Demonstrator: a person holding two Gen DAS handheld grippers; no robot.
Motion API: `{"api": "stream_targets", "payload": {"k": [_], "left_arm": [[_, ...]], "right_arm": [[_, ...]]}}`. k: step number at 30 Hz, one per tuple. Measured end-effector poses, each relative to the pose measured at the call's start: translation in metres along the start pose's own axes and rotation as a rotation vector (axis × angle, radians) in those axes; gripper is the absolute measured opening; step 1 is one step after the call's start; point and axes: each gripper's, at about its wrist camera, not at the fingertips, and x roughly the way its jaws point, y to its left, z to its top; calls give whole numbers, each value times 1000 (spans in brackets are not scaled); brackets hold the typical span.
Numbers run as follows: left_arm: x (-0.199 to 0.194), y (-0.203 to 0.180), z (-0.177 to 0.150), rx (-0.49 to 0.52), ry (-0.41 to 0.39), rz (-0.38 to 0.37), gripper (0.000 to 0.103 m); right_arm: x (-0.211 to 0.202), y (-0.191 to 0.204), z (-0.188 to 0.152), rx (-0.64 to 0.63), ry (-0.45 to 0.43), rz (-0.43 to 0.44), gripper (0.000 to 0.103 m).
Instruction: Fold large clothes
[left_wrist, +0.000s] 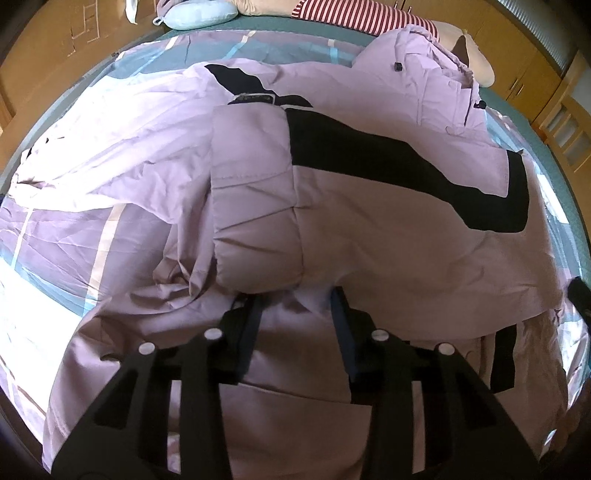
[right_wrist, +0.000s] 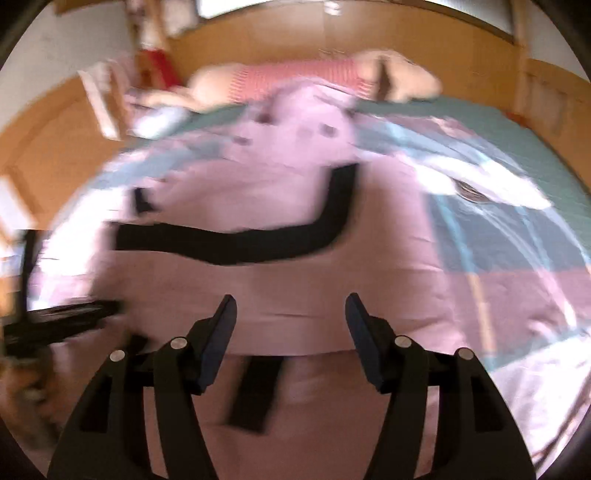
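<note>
A large lilac jacket (left_wrist: 369, 206) with black bands lies spread on the bed, hood toward the pillows. One sleeve (left_wrist: 255, 192) is folded across its body. My left gripper (left_wrist: 297, 295) is open, its fingers pushed under the folded edge near the sleeve's cuff, tips hidden by cloth. In the right wrist view the jacket (right_wrist: 295, 280) fills the middle, blurred by motion. My right gripper (right_wrist: 290, 306) is open and empty just above the jacket's lower part. The left gripper (right_wrist: 66, 314) shows at that view's left edge.
The bed has a lilac, teal and white patterned cover (left_wrist: 92, 229). A striped pillow (left_wrist: 351, 14), a beige pillow (left_wrist: 472, 55) and a blue cushion (left_wrist: 199, 14) lie at the head. Wooden cabinets (left_wrist: 554, 110) stand beside the bed.
</note>
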Motion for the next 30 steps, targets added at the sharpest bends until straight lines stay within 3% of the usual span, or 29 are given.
{"api": "stream_targets", "payload": {"k": [4, 7, 11, 15, 16, 18, 20, 26, 29, 30], "left_arm": [[1, -2, 0, 12, 6, 13, 41], [1, -2, 0, 11, 13, 12, 41], [-11, 1, -3, -2, 1, 1, 42], [-32, 17, 4, -29, -35, -6, 50], [-42, 31, 9, -59, -54, -17, 54], [-59, 60, 20, -128, -96, -16, 78], [-70, 91, 29, -215, -137, -4, 84], [-51, 200, 49, -469, -141, -9, 82], [-20, 241, 48, -625, -86, -129, 82], [-7, 257, 43, -719, -73, -214, 82]], "right_arm": [[45, -31, -1, 128, 160, 6, 62], [50, -27, -3, 105, 167, -14, 63], [55, 2, -15, -54, 151, -96, 81], [59, 7, -16, -90, 140, -121, 86], [59, 6, -16, -84, 142, -115, 86], [59, 2, -17, -77, 145, -107, 89], [60, 2, -17, -84, 142, -114, 90], [60, 5, -18, -96, 135, -130, 93], [62, 6, -18, -99, 132, -142, 95], [61, 6, -19, -100, 131, -143, 96]]}}
